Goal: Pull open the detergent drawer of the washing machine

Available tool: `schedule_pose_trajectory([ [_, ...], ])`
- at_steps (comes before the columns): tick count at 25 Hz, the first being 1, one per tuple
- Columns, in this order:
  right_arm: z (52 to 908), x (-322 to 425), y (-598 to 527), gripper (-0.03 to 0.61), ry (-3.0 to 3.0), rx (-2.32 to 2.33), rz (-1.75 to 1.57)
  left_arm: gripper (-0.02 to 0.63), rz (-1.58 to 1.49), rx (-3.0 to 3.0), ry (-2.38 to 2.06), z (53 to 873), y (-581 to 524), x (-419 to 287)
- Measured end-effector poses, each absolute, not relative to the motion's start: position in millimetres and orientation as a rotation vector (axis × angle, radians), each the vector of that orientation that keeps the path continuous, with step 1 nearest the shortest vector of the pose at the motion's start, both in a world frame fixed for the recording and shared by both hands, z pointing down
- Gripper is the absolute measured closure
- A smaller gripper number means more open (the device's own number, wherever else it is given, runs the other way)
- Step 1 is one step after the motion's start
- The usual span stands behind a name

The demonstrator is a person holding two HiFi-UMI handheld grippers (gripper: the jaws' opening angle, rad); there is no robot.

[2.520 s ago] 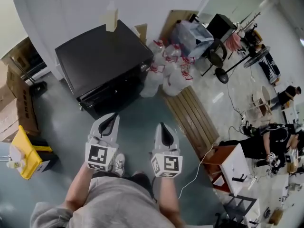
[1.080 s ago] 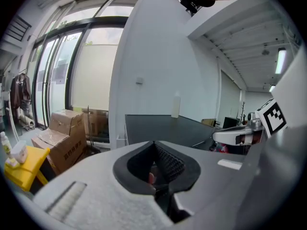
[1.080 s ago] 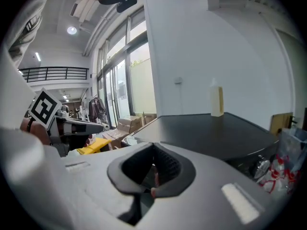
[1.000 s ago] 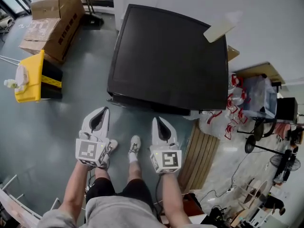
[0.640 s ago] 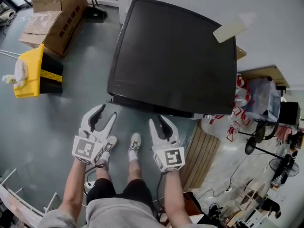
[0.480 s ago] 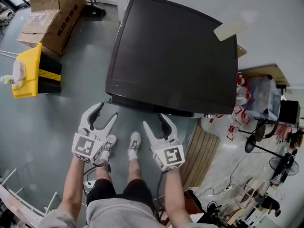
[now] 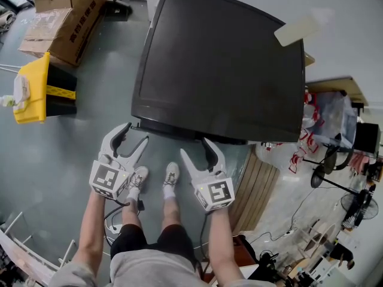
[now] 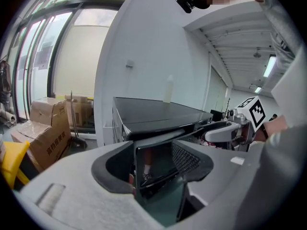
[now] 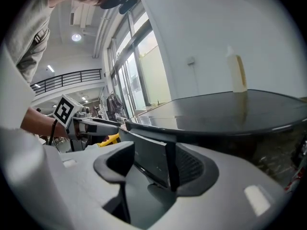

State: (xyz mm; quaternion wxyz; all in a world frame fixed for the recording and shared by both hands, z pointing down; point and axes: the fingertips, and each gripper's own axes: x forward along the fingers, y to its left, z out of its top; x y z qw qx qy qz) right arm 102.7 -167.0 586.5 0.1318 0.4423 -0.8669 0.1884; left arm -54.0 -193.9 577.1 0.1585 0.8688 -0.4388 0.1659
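Observation:
The black washing machine (image 7: 221, 64) stands against the white wall, and I look down on its flat dark top. Its front edge (image 7: 179, 130) faces me. The detergent drawer cannot be made out in any view. My left gripper (image 7: 134, 133) hangs just short of the machine's front left part, its jaws opening with nothing between them. My right gripper (image 7: 194, 148) is beside it, below the front's middle, jaws also opening and empty. In the left gripper view the dark front panel (image 8: 156, 159) shows between the jaws. The right gripper view shows the machine's top edge (image 9: 216, 121) ahead.
A pale bottle (image 7: 297, 30) stands on the machine's back corner. A yellow bin (image 7: 33, 91) and cardboard boxes (image 7: 66, 17) lie to the left. A slatted wooden board (image 7: 254, 184) and filled bags (image 7: 326, 124) lie to the right. The person's feet (image 7: 170, 181) stand close to the machine.
Both grippers went from shut to wide open. The person came up to the machine, and both hands sank a little in front of it.

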Motion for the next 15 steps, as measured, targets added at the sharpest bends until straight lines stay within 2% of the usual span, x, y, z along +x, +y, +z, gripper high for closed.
schedule_pose_trajectory([
  [5,584.6,97.9,-171.4,0.321,-2.538,1.263,0.534,0.360,0.486,2.499,-1.226,581.9,-195.3,-53.3],
  [7,583.9,94.1,-170.0,0.321,-2.544,1.225,0.526,0.383,0.501,2.509,-1.231,583.0,-195.8,-54.6],
  [8,584.1,92.8,-169.3,0.328,-2.538,1.214,0.514,0.402,0.507,2.514,-1.234,582.9,-196.0,-54.9],
  [12,586.0,97.4,-172.5,0.422,-2.494,1.270,0.439,0.413,0.527,2.533,-1.242,581.1,-197.5,-54.5],
  [15,585.3,99.6,-173.4,0.423,-2.490,1.276,0.432,0.417,0.544,2.535,-1.247,580.0,-198.6,-54.0],
])
